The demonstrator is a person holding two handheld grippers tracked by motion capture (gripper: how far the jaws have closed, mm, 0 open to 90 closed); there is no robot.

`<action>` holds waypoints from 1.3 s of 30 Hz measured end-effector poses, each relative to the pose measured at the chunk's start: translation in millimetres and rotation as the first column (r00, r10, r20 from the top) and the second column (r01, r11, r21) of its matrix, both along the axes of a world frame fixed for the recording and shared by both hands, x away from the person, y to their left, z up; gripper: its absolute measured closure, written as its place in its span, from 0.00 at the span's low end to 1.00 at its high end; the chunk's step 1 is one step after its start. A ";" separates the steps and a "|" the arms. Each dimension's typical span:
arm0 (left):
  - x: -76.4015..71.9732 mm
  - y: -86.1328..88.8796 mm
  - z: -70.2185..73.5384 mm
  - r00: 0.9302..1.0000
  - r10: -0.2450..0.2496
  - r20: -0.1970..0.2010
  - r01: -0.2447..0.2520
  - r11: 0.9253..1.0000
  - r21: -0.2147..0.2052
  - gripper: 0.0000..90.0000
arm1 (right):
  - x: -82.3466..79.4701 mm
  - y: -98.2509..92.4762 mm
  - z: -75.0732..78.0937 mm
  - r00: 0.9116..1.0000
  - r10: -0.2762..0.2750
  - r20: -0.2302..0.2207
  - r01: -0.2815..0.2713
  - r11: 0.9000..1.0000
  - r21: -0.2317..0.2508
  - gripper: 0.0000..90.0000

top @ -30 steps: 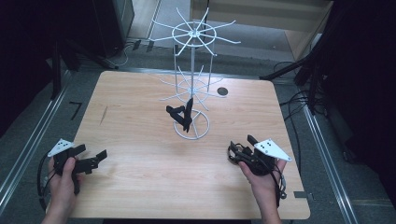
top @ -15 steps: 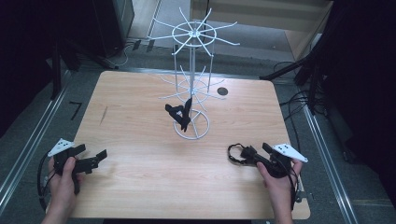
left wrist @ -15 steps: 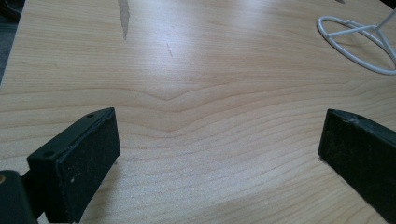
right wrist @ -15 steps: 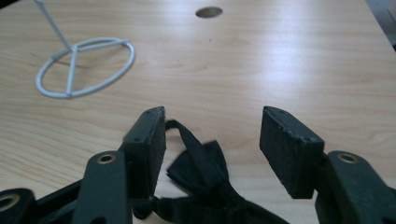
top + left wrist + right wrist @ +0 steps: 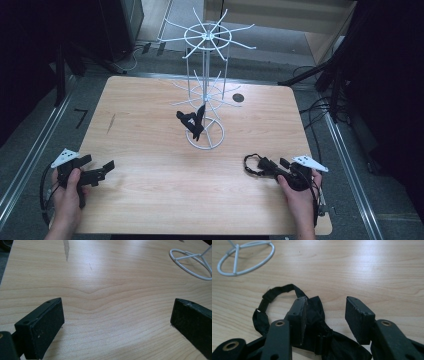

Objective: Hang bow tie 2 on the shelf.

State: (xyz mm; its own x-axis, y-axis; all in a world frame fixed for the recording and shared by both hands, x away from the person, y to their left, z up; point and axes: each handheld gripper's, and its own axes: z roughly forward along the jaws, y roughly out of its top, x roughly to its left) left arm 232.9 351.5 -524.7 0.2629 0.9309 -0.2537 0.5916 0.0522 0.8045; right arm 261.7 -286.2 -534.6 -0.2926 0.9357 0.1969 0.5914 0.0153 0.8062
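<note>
A black fabric pouch with a looped strap (image 5: 256, 165) (image 5: 317, 312) lies on the wooden table (image 5: 150, 200) near the front right. My right gripper (image 5: 276, 169) (image 5: 327, 302) is low over it. Its jaws have just been closing and stand half apart with the pouch between them. The fabric touches the left pad (image 5: 303, 315), while the right pad (image 5: 354, 315) stands clear of it. A second black pouch (image 5: 192, 122) hangs on the white wire rack (image 5: 205, 90) at the table's middle. My left gripper (image 5: 97, 164) (image 5: 117, 307) rests wide open at the front left, with bare wood between its jaws.
The rack's ring base (image 5: 192, 262) (image 5: 244, 257) stands on the table ahead of both grippers. A dark round hole (image 5: 238, 97) sits behind the rack. Metal rails run along both sides of the table, with cables on the floor to the right.
My right hand has drawn back to the right and sunk toward the table, and its jaws have narrowed around the pouch. The left hand has kept still.
</note>
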 end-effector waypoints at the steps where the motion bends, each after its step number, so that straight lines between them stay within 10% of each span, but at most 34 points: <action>1: 0.0 0.0 0.0 1.000 0.001 0.000 -0.001 1.000 0.000 0.00 | 0.5 0.1 -1.4 1.000 0.004 -0.005 -0.004 1.000 -0.008 0.59; 15: -0.1 0.2 0.1 1.000 -0.003 -0.002 0.003 1.000 0.000 0.00 | 1.5 2.5 -10.8 0.995 0.022 -0.099 -0.025 0.999 -0.030 0.66; 39: 0.1 0.4 0.1 1.000 -0.001 -0.004 0.001 1.000 -0.002 0.00 | -4.3 19.8 -8.9 0.992 0.061 -0.106 -0.073 0.991 -0.117 0.87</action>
